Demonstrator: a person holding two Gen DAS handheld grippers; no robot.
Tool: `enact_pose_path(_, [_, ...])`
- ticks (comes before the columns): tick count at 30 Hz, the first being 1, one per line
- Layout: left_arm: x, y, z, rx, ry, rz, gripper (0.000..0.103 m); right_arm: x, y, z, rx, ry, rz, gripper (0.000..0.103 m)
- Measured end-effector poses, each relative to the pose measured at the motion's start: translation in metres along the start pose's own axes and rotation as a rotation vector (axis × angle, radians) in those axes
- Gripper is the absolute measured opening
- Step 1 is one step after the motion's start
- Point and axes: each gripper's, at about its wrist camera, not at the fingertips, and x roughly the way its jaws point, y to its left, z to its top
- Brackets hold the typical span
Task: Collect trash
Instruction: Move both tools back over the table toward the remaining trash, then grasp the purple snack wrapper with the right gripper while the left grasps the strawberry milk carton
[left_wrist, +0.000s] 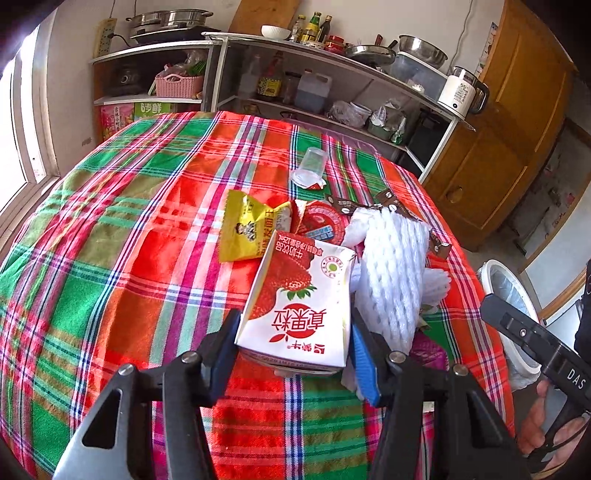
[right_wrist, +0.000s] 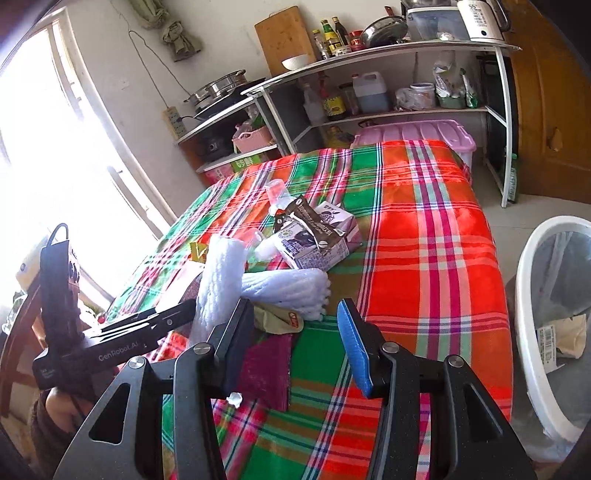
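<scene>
My left gripper (left_wrist: 293, 332) is shut on a strawberry milk carton (left_wrist: 299, 299), over the plaid tablecloth (left_wrist: 122, 236). Beyond it lie a yellow snack wrapper (left_wrist: 247, 229), a red lid (left_wrist: 319, 219), white foam fruit netting (left_wrist: 391, 273), brown sachets (left_wrist: 388, 201) and a clear plastic cup (left_wrist: 310, 166). My right gripper (right_wrist: 295, 332) is open and empty above the table's near edge. Ahead of it lie foam netting (right_wrist: 266, 280), a purple milk carton (right_wrist: 321, 240), a maroon wrapper (right_wrist: 266, 369) and a tan wrapper (right_wrist: 280, 319). The white trash bin (right_wrist: 532, 332) stands to its right.
The bin also shows at the table's right in the left wrist view (left_wrist: 517, 295). White kitchen shelves (left_wrist: 332, 74) with bottles and pots stand behind the table. A pink storage box (right_wrist: 417, 134) sits behind the table. A wooden cabinet (left_wrist: 509, 129) is at right, a window (right_wrist: 55, 147) at left.
</scene>
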Motion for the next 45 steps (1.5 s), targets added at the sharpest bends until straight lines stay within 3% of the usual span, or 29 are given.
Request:
enact_pose_path(3, [-0.002, 0.013, -0.003, -0.032, 0.005, 0.023, 0.057, 0.007, 0.003, 0.001, -0.027, 0.014, -0.022, 0.048])
enact_pose_path(14, [-0.011, 0.031, -0.013, -0.087, -0.007, 0.043, 0.057, 0.018, 0.020, -0.022, -0.032, 0.087, 0.071, 0.048])
enact_pose_path(16, [-0.012, 0.031, -0.016, -0.089, -0.008, 0.038, 0.057, 0.023, 0.027, -0.028, -0.056, 0.101, 0.065, 0.050])
enact_pose_path(19, [-0.013, 0.029, -0.016, -0.088, -0.008, 0.035, 0.057, 0.032, 0.037, -0.034, -0.097, 0.126, 0.050, 0.060])
enact_pose_path(29, [-0.014, 0.025, -0.017, -0.085, 0.000, 0.026, 0.057, 0.041, 0.037, -0.039, -0.116, 0.150, -0.004, 0.060])
enact_pose_path(38, [-0.016, 0.017, -0.018, -0.065, -0.003, 0.019, 0.057, 0.035, 0.035, -0.045, -0.117, 0.146, 0.005, 0.041])
enact_pose_path(45, [-0.028, 0.011, -0.018, -0.051, -0.026, 0.014, 0.057, 0.020, 0.031, -0.046, -0.105, 0.114, 0.024, 0.037])
